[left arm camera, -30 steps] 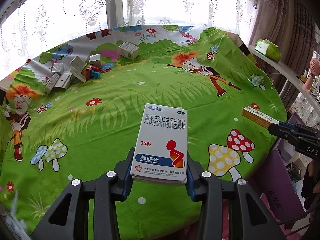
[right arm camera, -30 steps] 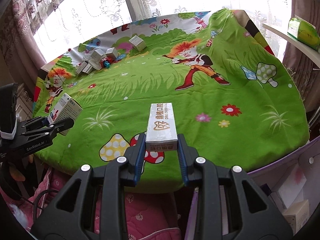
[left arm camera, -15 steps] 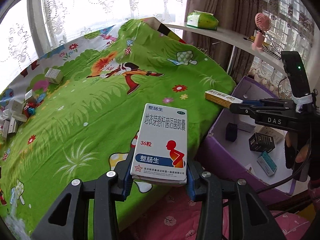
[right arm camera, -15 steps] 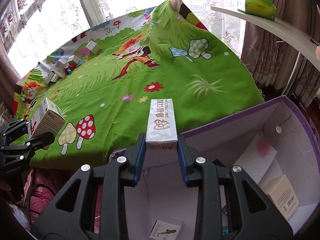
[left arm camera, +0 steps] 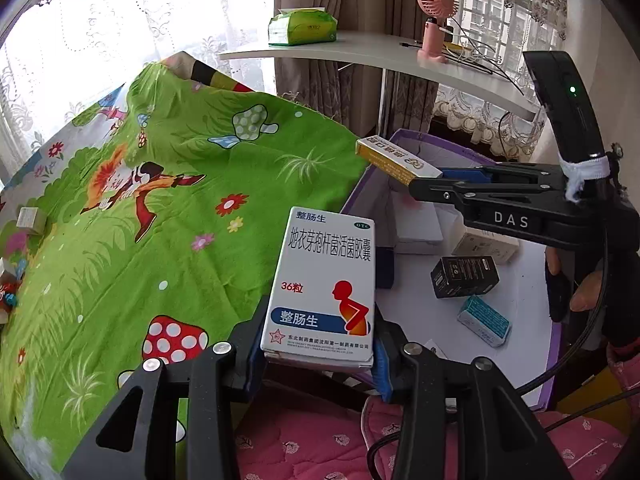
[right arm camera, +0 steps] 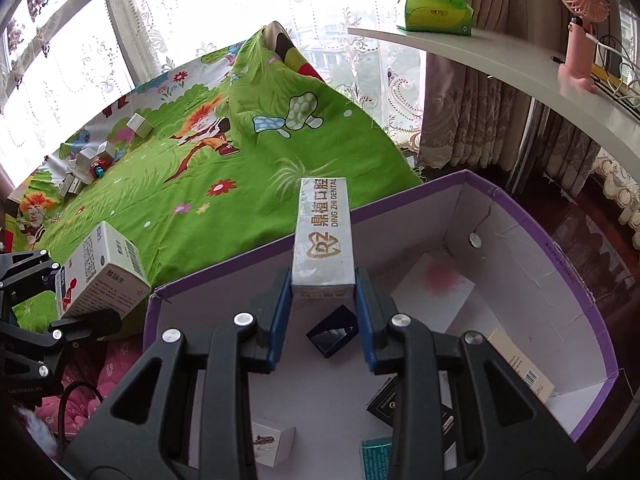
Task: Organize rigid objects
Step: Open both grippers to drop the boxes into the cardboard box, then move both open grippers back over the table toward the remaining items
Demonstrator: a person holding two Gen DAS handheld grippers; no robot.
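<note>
1. Partway: several small boxes remain on the green cloth, well beyond both tongs.
2. Left gripper clamps a white medicine box; right gripper clamps a silver dental box, neither released.
3. Purple bin, beneath the right tongs, already holds a dark blue box and other cartons.

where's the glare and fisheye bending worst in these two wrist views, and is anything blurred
Left wrist: window blown out white, shelf bowed, medicine box print sharp. Right wrist: window equally washed out, purple bin rim curves strongly, toothpaste box crisp; no motion blur.
</note>
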